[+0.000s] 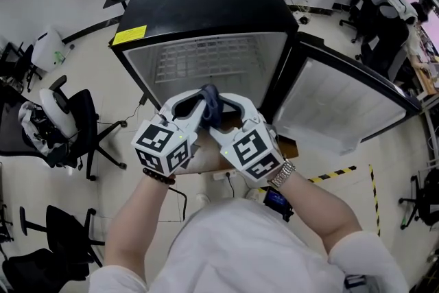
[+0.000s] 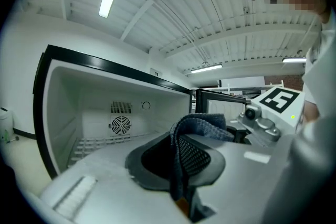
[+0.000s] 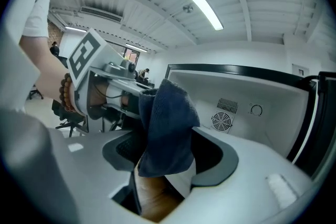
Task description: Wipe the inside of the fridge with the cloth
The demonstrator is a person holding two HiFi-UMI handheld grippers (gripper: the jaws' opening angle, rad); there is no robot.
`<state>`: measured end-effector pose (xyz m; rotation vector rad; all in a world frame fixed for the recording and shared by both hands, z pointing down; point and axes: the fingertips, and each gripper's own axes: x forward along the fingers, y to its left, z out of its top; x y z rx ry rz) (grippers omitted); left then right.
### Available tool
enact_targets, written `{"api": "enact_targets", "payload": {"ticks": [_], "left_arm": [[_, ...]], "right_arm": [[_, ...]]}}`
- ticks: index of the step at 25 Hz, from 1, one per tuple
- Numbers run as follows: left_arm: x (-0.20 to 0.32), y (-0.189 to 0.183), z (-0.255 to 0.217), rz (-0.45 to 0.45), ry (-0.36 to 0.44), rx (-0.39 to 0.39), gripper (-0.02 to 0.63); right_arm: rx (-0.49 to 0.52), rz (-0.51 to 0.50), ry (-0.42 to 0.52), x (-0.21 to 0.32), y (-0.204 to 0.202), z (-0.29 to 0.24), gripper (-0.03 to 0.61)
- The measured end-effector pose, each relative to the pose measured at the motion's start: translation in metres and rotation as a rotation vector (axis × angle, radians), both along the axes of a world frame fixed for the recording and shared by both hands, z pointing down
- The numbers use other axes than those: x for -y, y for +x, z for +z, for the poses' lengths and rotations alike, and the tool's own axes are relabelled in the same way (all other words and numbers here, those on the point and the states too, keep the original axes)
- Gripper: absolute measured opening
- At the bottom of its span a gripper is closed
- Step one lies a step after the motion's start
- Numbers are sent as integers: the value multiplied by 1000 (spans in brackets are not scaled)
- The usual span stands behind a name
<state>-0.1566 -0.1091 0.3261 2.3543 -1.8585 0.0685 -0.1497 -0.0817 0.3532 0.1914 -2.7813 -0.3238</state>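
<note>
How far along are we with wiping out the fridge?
Done: the door of the fridge stands open, and the cloth is off the floor and in the claws. In hand: the left claw pinches the cloth, which also hangs inside the open right claw, both held in front of the opening. Left: all the wiping; the cloth has not yet touched the inside.

Inside the fridge (image 1: 199,7), a wire shelf (image 1: 206,60) with a fan (image 2: 120,125) on the back wall behind it; at the fridge's right, the door (image 1: 336,103) swung open; just before the fridge's opening, the cloth (image 1: 211,101) between left gripper (image 1: 192,106) and right gripper (image 1: 232,108); left of the fridge, office chairs (image 1: 68,123).
</note>
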Motion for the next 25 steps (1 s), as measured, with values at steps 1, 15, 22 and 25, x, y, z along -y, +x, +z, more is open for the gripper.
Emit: {"api": "enact_targets", "payload": {"ticks": [1,15,22,25], "left_arm": [[-1,-1,2,1,-4,2,32],[-11,-6,22,10,-48,92,44],[-24,-17,36,4,-68,160,118],[-31,-30,45,-36,-80,180,130]], "right_arm": [[-4,6,0,0,-1,2,260],[-16,101,57,24,-8,11,49],[10,155,63,34,-8,22,48],[5,162,52,34,-11,36,48]]}}
